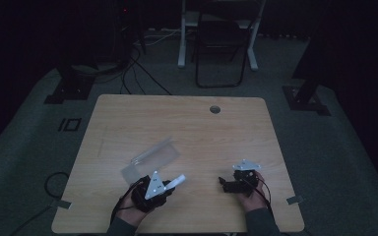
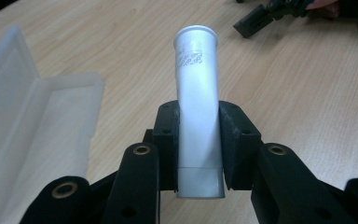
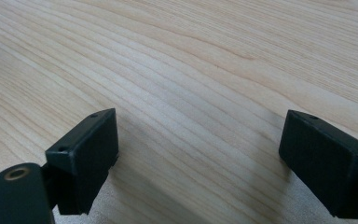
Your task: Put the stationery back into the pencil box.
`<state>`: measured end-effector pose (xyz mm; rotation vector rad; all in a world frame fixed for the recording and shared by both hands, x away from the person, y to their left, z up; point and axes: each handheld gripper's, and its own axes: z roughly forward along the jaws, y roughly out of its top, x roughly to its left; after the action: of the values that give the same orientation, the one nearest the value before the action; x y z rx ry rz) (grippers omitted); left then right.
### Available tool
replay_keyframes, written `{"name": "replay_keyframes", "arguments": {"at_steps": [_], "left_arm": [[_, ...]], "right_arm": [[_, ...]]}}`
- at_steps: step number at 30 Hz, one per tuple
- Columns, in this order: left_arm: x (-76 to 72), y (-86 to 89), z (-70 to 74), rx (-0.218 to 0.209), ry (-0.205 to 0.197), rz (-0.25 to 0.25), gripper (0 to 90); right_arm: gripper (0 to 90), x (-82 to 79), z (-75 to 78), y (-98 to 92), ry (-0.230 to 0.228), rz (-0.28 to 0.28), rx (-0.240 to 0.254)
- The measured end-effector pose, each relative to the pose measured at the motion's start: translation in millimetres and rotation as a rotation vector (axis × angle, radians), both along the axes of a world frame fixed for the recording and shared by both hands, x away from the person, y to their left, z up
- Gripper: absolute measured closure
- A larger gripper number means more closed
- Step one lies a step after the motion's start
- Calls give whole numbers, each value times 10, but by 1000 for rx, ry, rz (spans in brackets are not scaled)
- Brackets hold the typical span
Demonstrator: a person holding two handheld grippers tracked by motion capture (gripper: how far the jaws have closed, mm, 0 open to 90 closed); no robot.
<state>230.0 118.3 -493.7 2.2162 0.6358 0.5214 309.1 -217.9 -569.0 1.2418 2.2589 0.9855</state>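
Currently, entries for this moment:
Left gripper (image 2: 199,154): clenched on a white tube (image 2: 196,98); both pads press its lower sides, and its flat crimped end sits down between the jaws.
Tube position: lifted off the table (image 1: 128,118), cap end pointing away from the gripper; in the high view the tube (image 1: 178,181) sticks out to the right of the left gripper (image 1: 170,186).
Tube marking: small print near the cap end, too fine to read.
Clear plastic case (image 2: 37,126): lies open on the wood just left of the tube; in the high view the case (image 1: 150,160) is just beyond the left hand (image 1: 130,214).
Right gripper (image 3: 198,154): released, jaws wide apart, bare wood between them.
Right gripper, high view (image 1: 225,183): low over the table's right near part, well apart from the tube.
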Motion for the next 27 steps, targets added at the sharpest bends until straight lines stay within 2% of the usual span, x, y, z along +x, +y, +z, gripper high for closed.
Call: {"name": "replay_keyframes", "arguments": {"at_steps": [12,27], "left_arm": [[58,64,171,3,-48,13,707],[134,121,292,-15,-72,22,707]], "right_arm": [[116,0,0,0,0,0,0],[115,0,0,0,0,0,0]]}}
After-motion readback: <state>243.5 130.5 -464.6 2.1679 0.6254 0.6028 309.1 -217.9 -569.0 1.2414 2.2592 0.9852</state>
